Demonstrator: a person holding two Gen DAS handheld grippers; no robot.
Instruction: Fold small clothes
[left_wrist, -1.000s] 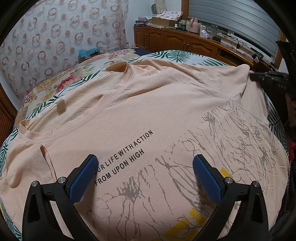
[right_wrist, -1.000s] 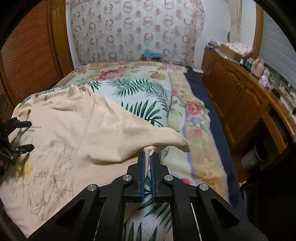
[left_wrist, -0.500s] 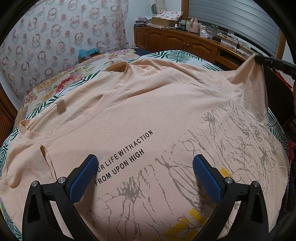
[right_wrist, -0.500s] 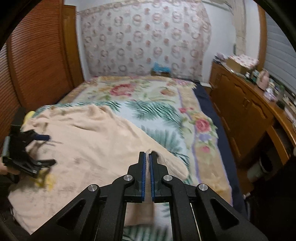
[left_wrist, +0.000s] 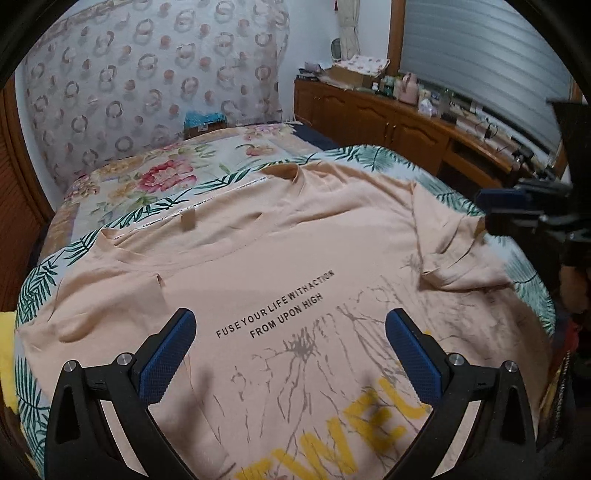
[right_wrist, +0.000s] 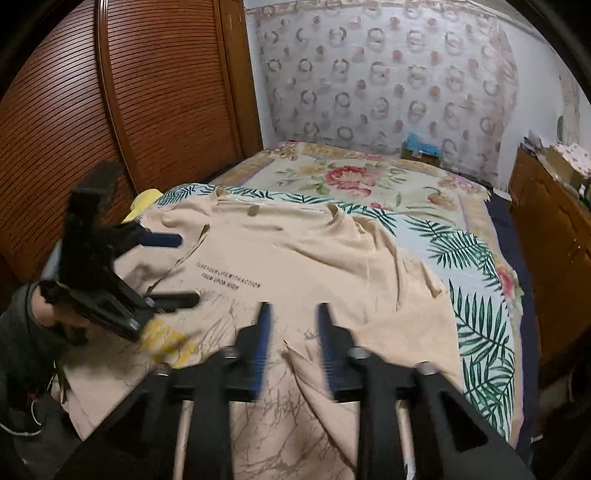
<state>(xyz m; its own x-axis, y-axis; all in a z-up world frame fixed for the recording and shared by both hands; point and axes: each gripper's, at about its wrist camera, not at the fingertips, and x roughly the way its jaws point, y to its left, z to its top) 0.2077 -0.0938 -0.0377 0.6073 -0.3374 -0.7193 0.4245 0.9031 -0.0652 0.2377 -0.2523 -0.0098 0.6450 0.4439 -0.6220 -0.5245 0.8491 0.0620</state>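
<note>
Peach cotton fills the left wrist view: the shirt (left_wrist: 295, 266) lies spread print-up on the bed (left_wrist: 155, 184), black lettering at centre frame, yellow letters at the bottom edge. The left gripper (left_wrist: 290, 334) hangs over the print in the lower half, blue pads wide apart, nothing between them. At mid right, one sleeve (left_wrist: 454, 254) is folded in onto the shirt body and lies rumpled there. Just past it, at the right edge, the right gripper (left_wrist: 517, 206) shows dark and blurred; from here you cannot tell how its jaws stand. A wooden dresser (left_wrist: 388, 122) with clutter on top runs along the upper right.

Over to the right wrist view: the right gripper (right_wrist: 293, 332) sits low centre, blurred, jaws parted with a clear gap and no cloth in them. The shirt (right_wrist: 314, 258) takes up the middle of the frame, its folded sleeve (right_wrist: 321, 376) lying right under the fingers. At left, the left gripper (right_wrist: 177, 267) is over the shirt's print, fingers spread, with a hand (right_wrist: 59, 314) behind it. A louvred wardrobe (right_wrist: 129, 92) fills the upper left, and the floral bed (right_wrist: 369, 177) stretches away at upper centre.
</note>
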